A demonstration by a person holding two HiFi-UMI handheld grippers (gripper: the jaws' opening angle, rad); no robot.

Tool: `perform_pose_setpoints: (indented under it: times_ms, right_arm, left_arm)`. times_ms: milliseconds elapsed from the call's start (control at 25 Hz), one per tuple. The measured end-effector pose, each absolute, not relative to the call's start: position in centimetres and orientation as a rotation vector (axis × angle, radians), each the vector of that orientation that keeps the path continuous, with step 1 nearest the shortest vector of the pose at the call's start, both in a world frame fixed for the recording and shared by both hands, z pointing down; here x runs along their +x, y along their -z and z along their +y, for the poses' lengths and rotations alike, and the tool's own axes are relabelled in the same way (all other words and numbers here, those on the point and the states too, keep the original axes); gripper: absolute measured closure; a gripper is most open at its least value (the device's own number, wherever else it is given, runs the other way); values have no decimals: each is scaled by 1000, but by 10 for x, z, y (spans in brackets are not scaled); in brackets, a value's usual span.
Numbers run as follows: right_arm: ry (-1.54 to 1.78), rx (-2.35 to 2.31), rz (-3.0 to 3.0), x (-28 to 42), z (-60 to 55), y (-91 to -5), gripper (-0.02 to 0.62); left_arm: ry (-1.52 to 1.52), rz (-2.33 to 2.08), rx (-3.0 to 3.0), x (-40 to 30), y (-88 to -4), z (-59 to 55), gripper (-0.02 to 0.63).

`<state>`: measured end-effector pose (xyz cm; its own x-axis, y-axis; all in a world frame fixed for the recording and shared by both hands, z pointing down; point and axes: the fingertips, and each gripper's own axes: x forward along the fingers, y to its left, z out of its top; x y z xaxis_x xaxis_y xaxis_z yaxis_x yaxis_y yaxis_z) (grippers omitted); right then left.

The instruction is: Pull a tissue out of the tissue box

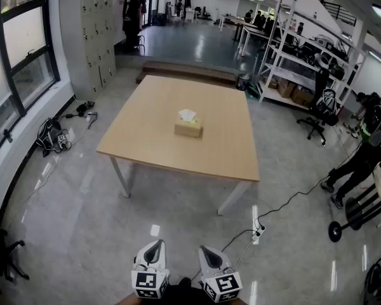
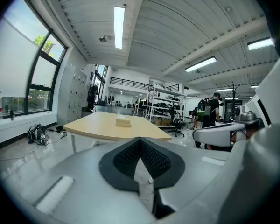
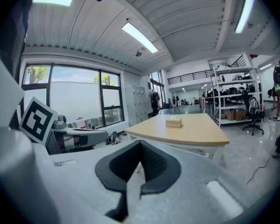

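Observation:
A tan tissue box (image 1: 188, 129) stands near the middle of a light wooden table (image 1: 146, 138), with a white tissue (image 1: 187, 115) sticking out of its top. Both grippers are held low, close to my body and far short of the table. My left gripper (image 1: 155, 245) and my right gripper (image 1: 207, 251) point toward the table, side by side. In the left gripper view the dark pads (image 2: 126, 160) meet with nothing between them, and the box (image 2: 123, 121) is far ahead. The right gripper view shows the same, its pads (image 3: 154, 164) closed and empty and the box (image 3: 173, 121) distant.
Open floor lies between me and the table. A cable and power strip (image 1: 259, 232) lie on the floor at the table's right front. A person (image 1: 362, 164) bends at the right. Shelving (image 1: 305, 62) and an office chair (image 1: 317, 116) stand behind. Bags (image 1: 51, 135) lie by the window.

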<state>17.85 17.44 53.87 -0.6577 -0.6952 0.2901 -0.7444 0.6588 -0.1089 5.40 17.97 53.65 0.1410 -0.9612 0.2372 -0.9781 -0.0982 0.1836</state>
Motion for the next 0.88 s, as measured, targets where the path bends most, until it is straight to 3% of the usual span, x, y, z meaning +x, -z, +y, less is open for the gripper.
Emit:
perform_pose_setpoints:
  times_ms: [880]
  right_arm:
    - [-355,1294,-2600,132,132,-545,604]
  left_arm:
    - [-79,-1861,2146,5,-555,143,588]
